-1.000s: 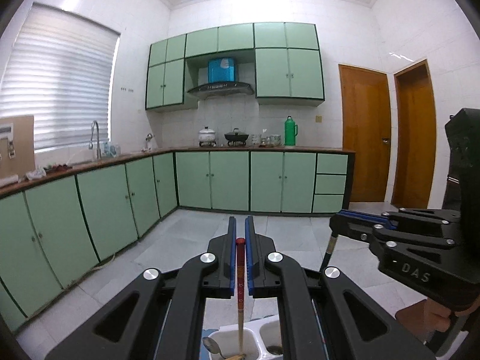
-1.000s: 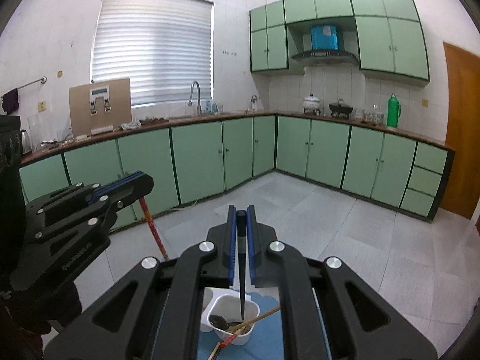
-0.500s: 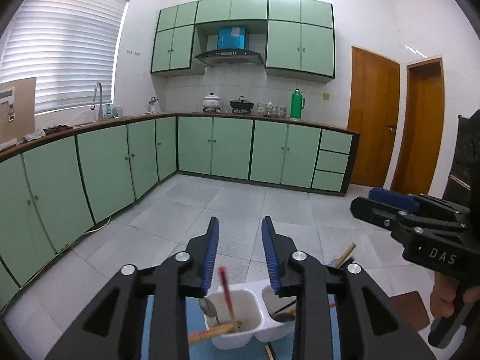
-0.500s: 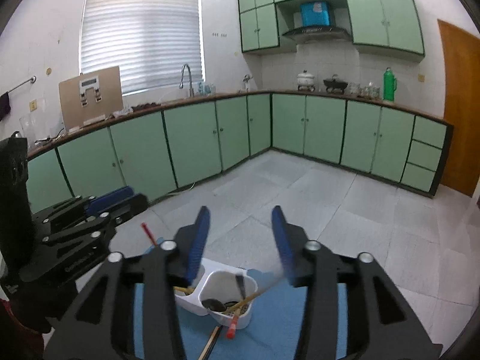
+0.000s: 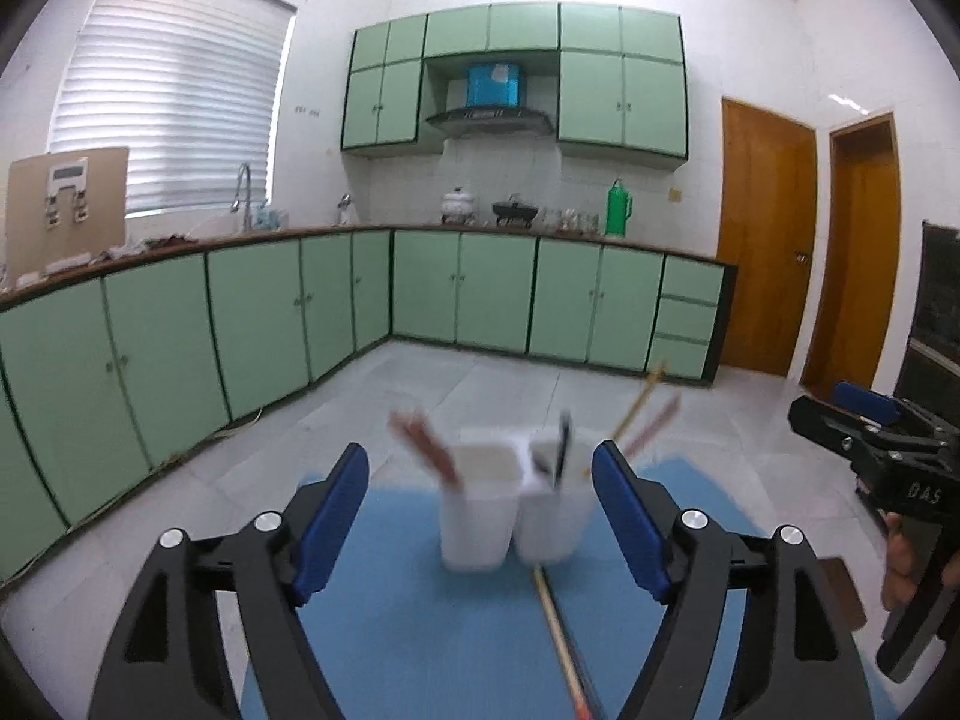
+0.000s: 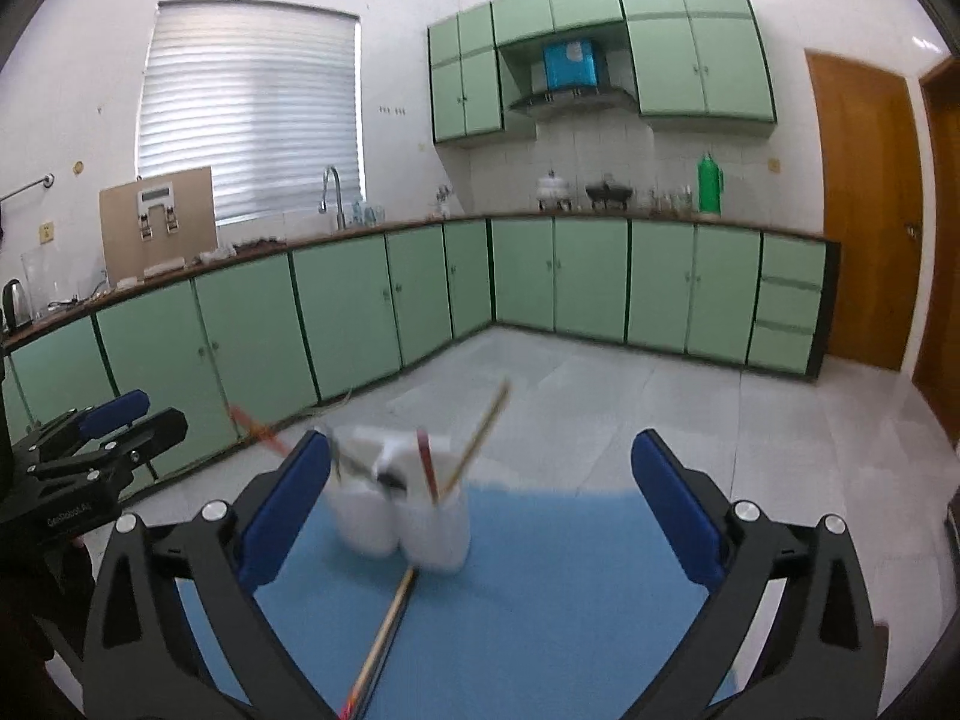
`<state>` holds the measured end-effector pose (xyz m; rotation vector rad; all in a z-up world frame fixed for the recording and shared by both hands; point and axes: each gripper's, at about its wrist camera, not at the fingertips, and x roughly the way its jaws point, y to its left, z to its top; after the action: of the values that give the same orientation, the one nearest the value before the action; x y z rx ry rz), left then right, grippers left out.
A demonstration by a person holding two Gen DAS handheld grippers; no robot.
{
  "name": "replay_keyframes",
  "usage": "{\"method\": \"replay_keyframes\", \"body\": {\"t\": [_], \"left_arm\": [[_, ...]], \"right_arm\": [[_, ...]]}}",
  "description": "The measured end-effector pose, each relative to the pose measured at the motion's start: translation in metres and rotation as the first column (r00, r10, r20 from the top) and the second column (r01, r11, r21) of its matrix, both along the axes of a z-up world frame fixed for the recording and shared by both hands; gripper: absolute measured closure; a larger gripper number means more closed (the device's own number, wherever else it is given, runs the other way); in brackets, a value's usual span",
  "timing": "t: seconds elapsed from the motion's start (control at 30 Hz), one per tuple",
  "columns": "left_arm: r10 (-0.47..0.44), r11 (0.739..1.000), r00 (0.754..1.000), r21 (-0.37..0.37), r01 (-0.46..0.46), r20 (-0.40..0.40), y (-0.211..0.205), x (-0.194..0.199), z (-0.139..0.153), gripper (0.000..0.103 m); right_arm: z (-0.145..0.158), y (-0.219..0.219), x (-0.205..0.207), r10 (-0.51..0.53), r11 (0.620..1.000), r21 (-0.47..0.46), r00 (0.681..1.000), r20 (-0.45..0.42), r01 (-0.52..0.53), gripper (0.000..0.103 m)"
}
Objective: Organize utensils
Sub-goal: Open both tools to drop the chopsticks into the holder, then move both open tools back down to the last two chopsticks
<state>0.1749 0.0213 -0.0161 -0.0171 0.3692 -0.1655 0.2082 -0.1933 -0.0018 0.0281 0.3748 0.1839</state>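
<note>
A white two-compartment utensil holder [image 5: 510, 510] stands on a blue mat [image 5: 420, 618], blurred by motion; it also shows in the right wrist view [image 6: 402, 516]. Chopsticks and dark utensils stick out of both compartments. A red-tipped chopstick [image 5: 429, 450] leans out of its left side. More chopsticks [image 5: 561, 636] lie on the mat in front of the holder, also in the right wrist view [image 6: 384, 636]. My left gripper [image 5: 480, 480] is open and empty above the mat. My right gripper [image 6: 480, 474] is open and empty, and also appears at the right of the left wrist view [image 5: 876, 450].
Green base cabinets [image 5: 240, 324] run along the left and far walls under a brown counter. Two wooden doors [image 5: 768, 234] are on the right. The grey tiled floor [image 6: 600, 396] lies beyond the blue mat [image 6: 540, 600].
Both grippers opened, released their chopsticks into the holder, then pulled back and down toward the mat. The holder now sits farther ahead in both views.
</note>
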Motion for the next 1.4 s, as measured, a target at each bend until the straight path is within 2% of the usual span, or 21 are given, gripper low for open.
{"method": "replay_keyframes", "body": {"t": [0.13, 0.2, 0.3, 0.57, 0.87, 1.03, 1.23, 1.27, 1.37, 1.4], "left_arm": [[0.02, 1.0, 0.998, 0.008, -0.019, -0.061, 0.004, -0.017, -0.037, 0.027], [0.03, 0.999, 0.995, 0.016, -0.029, -0.095, 0.005, -0.023, -0.056, 0.027], [0.043, 0.999, 0.992, 0.028, -0.04, -0.115, 0.004, -0.033, -0.077, 0.027], [0.034, 0.998, 0.986, 0.055, -0.025, -0.161, -0.001, -0.052, -0.109, 0.027], [0.062, 0.994, 0.963, 0.108, -0.034, -0.264, 0.001, -0.06, -0.134, 0.027], [0.073, 0.992, 0.952, 0.121, -0.038, -0.298, 0.006, -0.062, -0.143, 0.027], [0.085, 0.992, 0.942, 0.117, -0.05, -0.323, 0.014, -0.064, -0.147, 0.027], [0.089, 0.992, 0.941, 0.117, -0.053, -0.326, 0.015, -0.064, -0.148, 0.027], [0.102, 0.991, 0.937, 0.113, -0.068, -0.333, 0.021, -0.063, -0.149, 0.027], [0.107, 0.991, 0.936, 0.109, -0.074, -0.336, 0.023, -0.063, -0.149, 0.027]], "right_arm": [[-0.036, 0.002, -0.019, -0.024, 1.0, -0.005, 0.998, -0.059, 0.023, 0.006], [-0.058, 0.005, -0.027, -0.026, 0.999, 0.022, 0.994, -0.109, 0.029, 0.006], [-0.083, 0.014, -0.037, -0.044, 0.998, 0.025, 0.987, -0.152, 0.049, 0.006], [-0.127, 0.044, -0.055, -0.047, 0.998, -0.047, 0.978, -0.202, 0.038, 0.006], [-0.156, 0.05, -0.068, -0.031, 0.998, -0.055, 0.958, -0.286, 0.016, 0.006], [-0.172, 0.062, -0.073, -0.028, 0.997, -0.074, 0.937, -0.348, 0.002, 0.006], [-0.182, 0.078, -0.077, -0.008, 0.995, -0.098, 0.925, -0.381, -0.032, 0.006], [-0.182, 0.08, -0.077, -0.006, 0.994, -0.105, 0.923, -0.384, -0.038, 0.007], [-0.185, 0.086, -0.074, 0.004, 0.991, -0.118, 0.916, -0.401, -0.056, 0.022], [-0.186, 0.088, -0.074, 0.006, 0.991, -0.12, 0.911, -0.413, -0.061, 0.024]]}}
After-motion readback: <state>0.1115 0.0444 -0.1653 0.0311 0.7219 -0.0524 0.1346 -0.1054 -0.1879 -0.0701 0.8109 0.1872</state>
